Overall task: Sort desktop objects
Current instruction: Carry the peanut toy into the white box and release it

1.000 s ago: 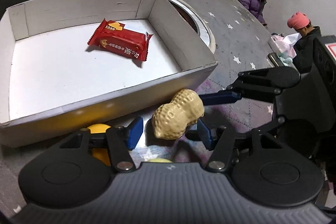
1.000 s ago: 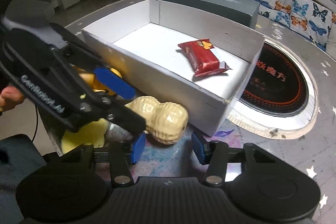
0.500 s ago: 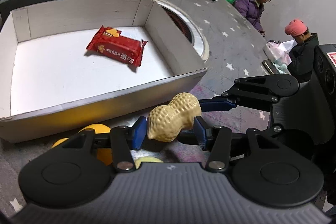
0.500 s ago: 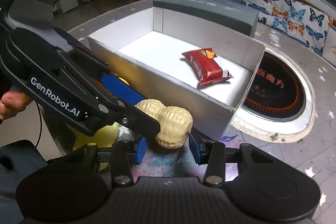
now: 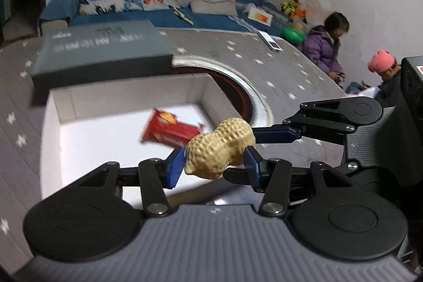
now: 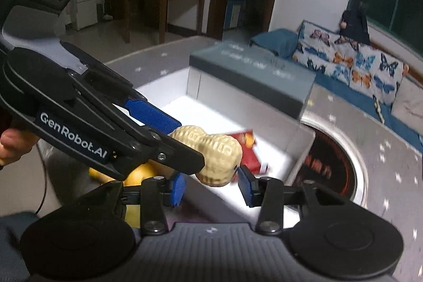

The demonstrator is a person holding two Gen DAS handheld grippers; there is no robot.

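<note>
A beige peanut-shaped object is held in the air by both grippers, above the near wall of a white open box. My left gripper is shut on the peanut, blue pads on both its sides. My right gripper is also closed on the peanut from the other side; its arm shows at the right of the left wrist view. A red snack packet lies inside the box.
A dark grey box stands behind the white box. A round inset is set in the grey starred table. Yellow objects lie below the left gripper. Two people sit at the far right.
Both grippers have lifted the peanut off the table, up and toward the white box. The views are tilted up and blurred with motion.
</note>
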